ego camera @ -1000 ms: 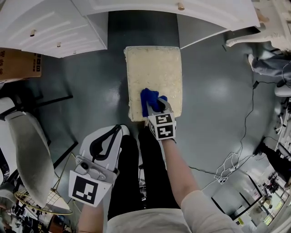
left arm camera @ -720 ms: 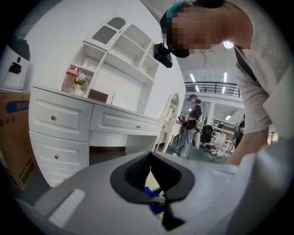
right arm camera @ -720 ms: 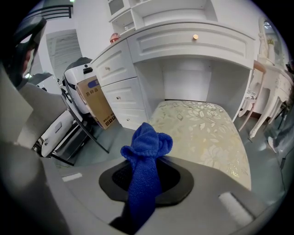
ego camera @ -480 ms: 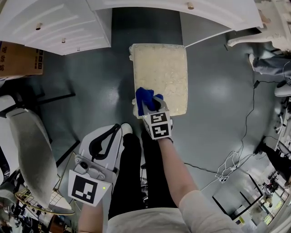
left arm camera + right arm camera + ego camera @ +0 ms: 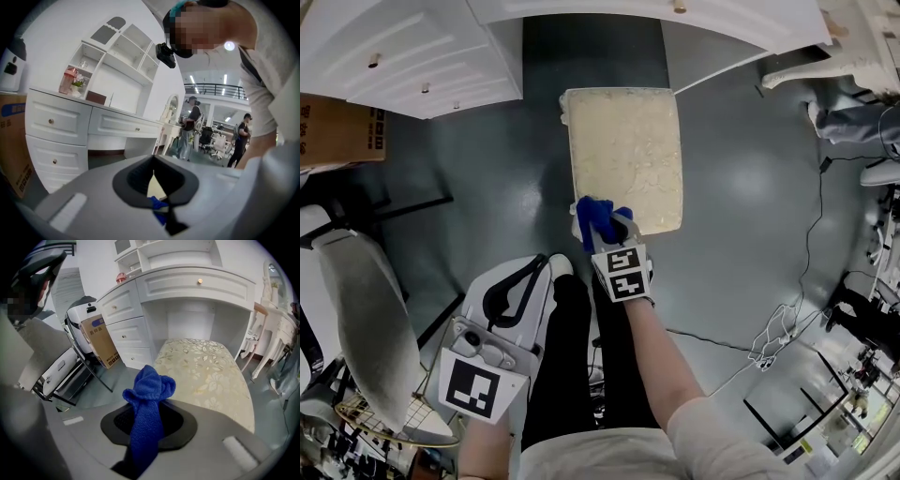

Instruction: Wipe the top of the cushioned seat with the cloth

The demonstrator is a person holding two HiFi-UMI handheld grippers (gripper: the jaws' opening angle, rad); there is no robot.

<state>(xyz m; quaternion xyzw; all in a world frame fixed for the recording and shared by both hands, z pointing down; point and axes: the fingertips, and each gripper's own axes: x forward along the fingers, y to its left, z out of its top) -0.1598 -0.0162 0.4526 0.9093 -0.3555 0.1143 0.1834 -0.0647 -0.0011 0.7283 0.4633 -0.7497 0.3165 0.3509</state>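
**Head view.** The right gripper [image 5: 602,228] carries a blue cloth [image 5: 592,213] over the near left corner of the cream floral cushioned seat [image 5: 628,141]. Most of the seat top lies ahead of the jaw tips. Contact between cloth and seat cannot be told. The left gripper [image 5: 539,274] hangs well apart, beside the person's black trouser leg [image 5: 558,375].

**Left gripper view.** The jaws are drawn together to a thin slit and grip nothing. A sliver of seat and cloth shows through the slit, and a white dresser [image 5: 56,126] stands ahead to the left.

**Right gripper view.** The jaws are clamped on the cloth, whose bunched end rises past the tips. The seat top lies ahead and right of the jaws, and a cardboard box [image 5: 99,341] ahead and left.
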